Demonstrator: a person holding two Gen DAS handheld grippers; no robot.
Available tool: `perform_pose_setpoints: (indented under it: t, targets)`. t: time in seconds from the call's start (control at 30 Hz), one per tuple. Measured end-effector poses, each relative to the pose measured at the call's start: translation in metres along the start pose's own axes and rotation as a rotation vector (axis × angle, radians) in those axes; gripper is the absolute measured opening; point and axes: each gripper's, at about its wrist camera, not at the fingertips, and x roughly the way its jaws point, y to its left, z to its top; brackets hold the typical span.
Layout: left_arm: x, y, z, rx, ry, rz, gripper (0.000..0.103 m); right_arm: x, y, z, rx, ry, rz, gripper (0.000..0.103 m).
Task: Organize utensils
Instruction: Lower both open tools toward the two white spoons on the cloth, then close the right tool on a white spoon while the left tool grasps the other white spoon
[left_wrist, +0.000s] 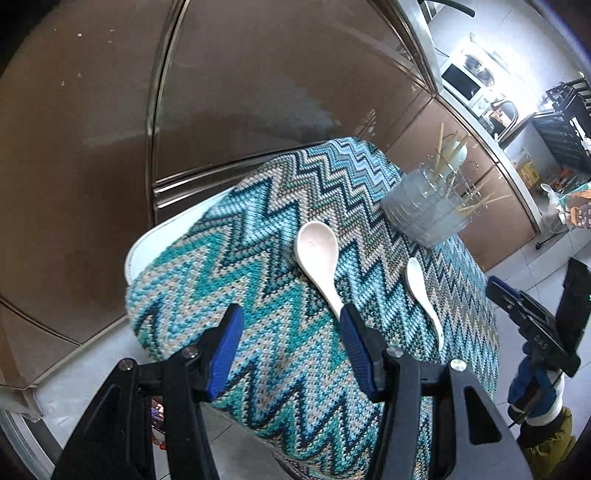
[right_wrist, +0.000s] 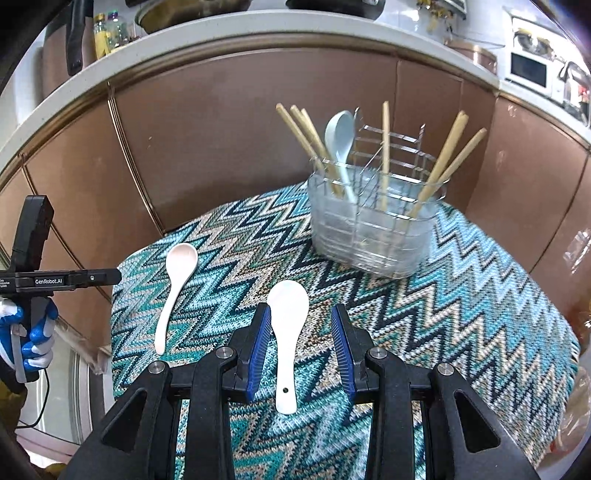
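Observation:
Two white ceramic spoons lie on a zigzag-patterned cloth (right_wrist: 443, 314). In the right wrist view, one spoon (right_wrist: 286, 332) lies between the open fingers of my right gripper (right_wrist: 301, 314), untouched. The other spoon (right_wrist: 175, 284) lies to the left. In the left wrist view, my left gripper (left_wrist: 291, 314) is open; the larger-looking spoon (left_wrist: 317, 262) has its handle end beside the right fingertip, and the second spoon (left_wrist: 424, 295) lies further right. A clear utensil holder (right_wrist: 373, 225) with wooden chopsticks and a pale blue spoon (right_wrist: 341, 140) stands at the back; it also shows in the left wrist view (left_wrist: 424, 210).
Brown cabinet doors (right_wrist: 240, 129) stand behind the small table. A white counter edge (right_wrist: 258, 29) runs above with jars and a microwave (right_wrist: 528, 70). The left hand-held gripper (right_wrist: 55, 280) shows at the left edge; the right one (left_wrist: 535, 325) shows in the left wrist view.

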Motion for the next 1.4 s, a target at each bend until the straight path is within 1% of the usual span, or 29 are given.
perform_pose_setpoints:
  t: [0.23, 0.37, 0.67, 0.83, 1.03, 1.07, 1.17, 1.23, 1.3, 1.33, 1.4]
  targets:
    - [0.019, 0.002, 0.012, -0.034, 0.020, -0.044, 0.051, 0.041, -0.008, 0.007, 0.007, 0.095, 0.090, 0.034]
    - [0.035, 0.006, 0.025, -0.050, 0.045, -0.045, 0.050, 0.066, -0.014, 0.008, 0.008, 0.138, 0.135, 0.034]
    - [0.067, -0.005, 0.042, 0.017, 0.104, -0.033, 0.050, 0.108, -0.016, 0.008, -0.069, 0.198, 0.170, 0.034]
    - [0.078, -0.009, 0.047, 0.042, 0.127, -0.028, 0.046, 0.124, -0.014, 0.011, -0.081, 0.207, 0.192, 0.034]
    - [0.085, -0.010, 0.053, 0.056, 0.150, -0.030, 0.037, 0.140, -0.013, 0.018, -0.098, 0.226, 0.220, 0.033]
    - [0.086, -0.010, 0.054, 0.056, 0.154, -0.031, 0.036, 0.142, -0.013, 0.019, -0.101, 0.231, 0.227, 0.031]
    - [0.089, -0.012, 0.055, 0.060, 0.162, -0.032, 0.030, 0.146, -0.012, 0.023, -0.117, 0.246, 0.240, 0.016]
    - [0.091, -0.014, 0.055, 0.069, 0.165, -0.026, 0.026, 0.147, -0.011, 0.024, -0.129, 0.248, 0.236, 0.013]
    - [0.092, -0.015, 0.055, 0.077, 0.168, -0.016, 0.018, 0.146, -0.010, 0.025, -0.133, 0.249, 0.236, 0.009]
    - [0.093, -0.015, 0.055, 0.080, 0.169, -0.008, 0.017, 0.143, -0.010, 0.023, -0.134, 0.250, 0.235, 0.009]
    - [0.094, -0.015, 0.055, 0.085, 0.169, 0.000, 0.010, 0.140, -0.010, 0.022, -0.142, 0.252, 0.233, 0.007]
